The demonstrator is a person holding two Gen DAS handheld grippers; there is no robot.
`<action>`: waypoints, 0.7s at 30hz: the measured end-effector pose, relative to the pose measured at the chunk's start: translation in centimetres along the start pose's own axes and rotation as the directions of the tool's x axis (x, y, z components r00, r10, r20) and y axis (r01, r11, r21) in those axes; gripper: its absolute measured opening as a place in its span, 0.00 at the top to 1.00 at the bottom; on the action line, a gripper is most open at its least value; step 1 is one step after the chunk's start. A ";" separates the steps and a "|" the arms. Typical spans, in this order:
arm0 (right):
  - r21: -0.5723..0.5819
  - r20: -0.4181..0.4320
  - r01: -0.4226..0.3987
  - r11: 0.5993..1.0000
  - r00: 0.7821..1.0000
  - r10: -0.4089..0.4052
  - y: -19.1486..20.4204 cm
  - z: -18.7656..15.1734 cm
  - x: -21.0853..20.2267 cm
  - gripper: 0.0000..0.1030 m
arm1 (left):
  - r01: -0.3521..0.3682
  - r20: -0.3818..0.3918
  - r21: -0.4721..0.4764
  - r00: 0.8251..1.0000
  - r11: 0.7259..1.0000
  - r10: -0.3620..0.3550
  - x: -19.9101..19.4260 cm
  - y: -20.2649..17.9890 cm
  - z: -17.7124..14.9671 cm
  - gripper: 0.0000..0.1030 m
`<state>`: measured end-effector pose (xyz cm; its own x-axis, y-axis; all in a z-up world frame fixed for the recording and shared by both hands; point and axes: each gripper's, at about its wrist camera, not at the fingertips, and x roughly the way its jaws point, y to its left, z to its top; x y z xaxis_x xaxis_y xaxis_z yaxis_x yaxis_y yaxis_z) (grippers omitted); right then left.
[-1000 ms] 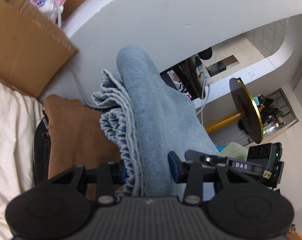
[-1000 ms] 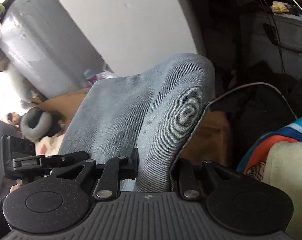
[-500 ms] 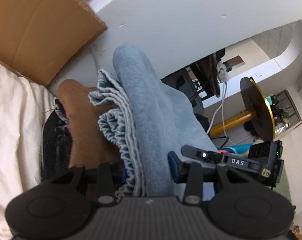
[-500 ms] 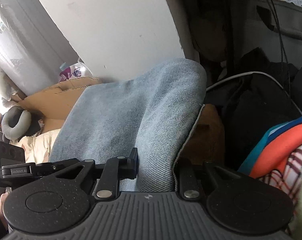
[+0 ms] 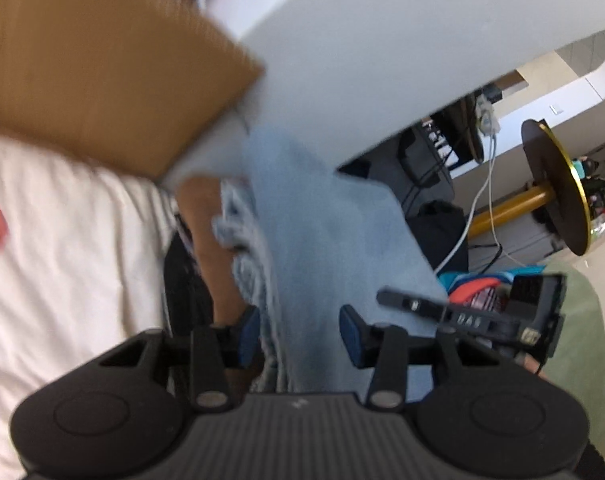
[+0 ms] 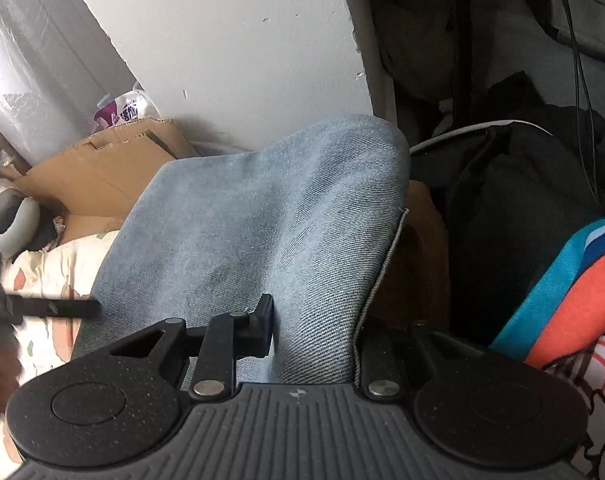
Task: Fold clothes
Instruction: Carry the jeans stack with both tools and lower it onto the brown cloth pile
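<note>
Bed [image 5: 70, 248] spread with a cream sheet, printed here and there with pink and orange patches [image 6: 20, 280]. Lying on it at the far edge, against the white wall: a flattened cardboard box [image 6: 102, 176], with a grey neck pillow [image 6: 10, 220] just beside it. Brown cloth [image 5: 206, 240] bunched on the sheet below the box, something black [image 5: 182, 280] wedged next to it, too blurred to name. Piled at the right side of the bed: dark clothing [image 6: 514, 216] and a bright blue, orange and checked heap [image 6: 574, 292], touching one another.
</note>
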<state>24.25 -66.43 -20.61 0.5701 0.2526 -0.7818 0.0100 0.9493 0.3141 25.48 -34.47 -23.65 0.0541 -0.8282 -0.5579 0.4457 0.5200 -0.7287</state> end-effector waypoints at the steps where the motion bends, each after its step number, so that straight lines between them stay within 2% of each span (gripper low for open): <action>1: -0.003 0.000 0.001 1.000 1.000 -0.001 0.1 0.0 -0.1 0.75 | -0.002 0.008 0.003 1.000 1.000 0.002 -0.6 -0.3 0.8 0.56; 5: -0.008 -0.001 0.009 1.000 1.000 -0.009 0.5 0.2 -0.2 0.75 | -0.018 0.018 0.050 1.000 0.999 0.017 -2.0 -2.9 3.2 0.56; 8: -0.013 -0.002 0.014 1.000 1.000 -0.014 0.7 0.4 -0.3 0.75 | -0.037 0.010 0.098 0.999 0.995 0.036 -1.7 -5.0 4.2 0.56; 14: -0.068 0.003 0.017 0.998 1.000 -0.017 1.5 0.9 -0.2 0.75 | -0.042 -0.035 0.196 0.998 0.980 0.049 2.4 -7.5 3.9 0.56; 18: -0.074 -0.002 0.016 0.997 1.000 -0.016 1.0 1.0 0.4 0.74 | -0.106 -0.070 0.243 0.990 0.964 0.126 5.2 -7.3 2.7 0.56; 21: -0.063 -0.007 0.026 0.998 1.000 -0.026 0.7 1.1 1.1 0.71 | -0.162 -0.074 0.270 0.979 0.949 0.188 6.7 -6.5 2.0 0.64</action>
<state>25.74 -65.74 -20.64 0.5636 0.2288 -0.7937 -0.0271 0.9655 0.2590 24.69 -43.80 -21.85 0.0707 -0.6979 -0.7127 0.6553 0.5712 -0.4943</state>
